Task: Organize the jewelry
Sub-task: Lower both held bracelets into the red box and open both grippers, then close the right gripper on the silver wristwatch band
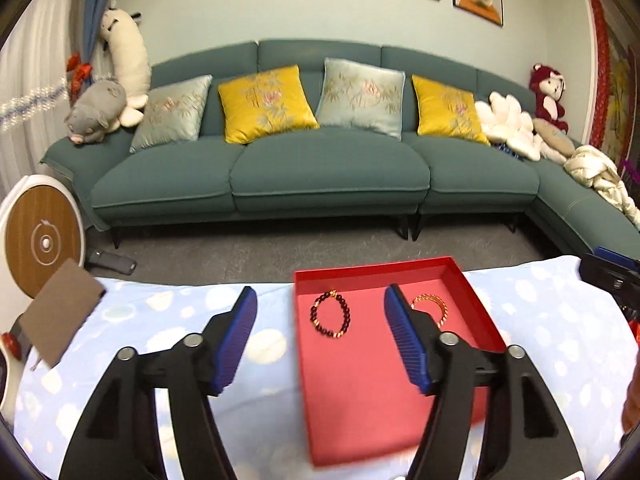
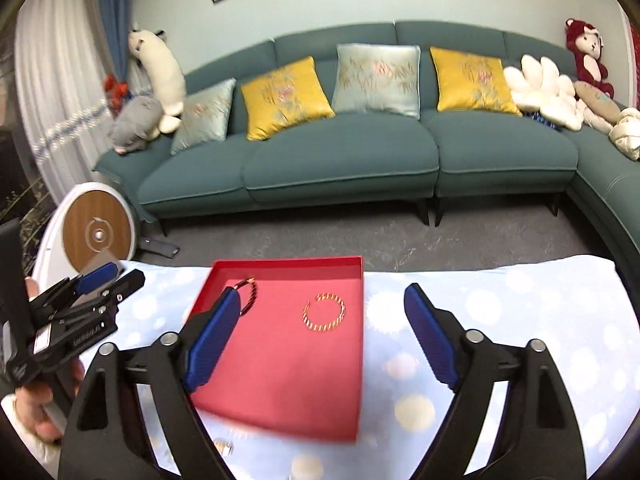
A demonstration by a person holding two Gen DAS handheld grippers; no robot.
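Red tray (image 1: 476,304), shallow, open-topped: lies on the worktop (image 1: 160,320), which carries a pale blue cloth with white dots.

Dark beaded bracelet (image 1: 331,314): flat on the tray floor, far left part, apart from the walls.

Gold bracelet (image 2: 324,313): flat on the tray floor, to the right of the beaded one, not touching it.

Left gripper (image 1: 320,334): jaws spread wide, nothing between them; blue ribbed pads (image 1: 236,344); held above the near half of the tray.

Right gripper (image 2: 326,338): jaws likewise wide apart and empty; its left pad overlaps the beaded bracelet in the right wrist view, contact cannot be told.

Small silver item (image 2: 224,447): on the cloth just before the tray's near edge, blurred, kind unclear.

Teal sofa (image 1: 320,168): beyond the worktop, with yellow and pale blue cushions and plush toys.
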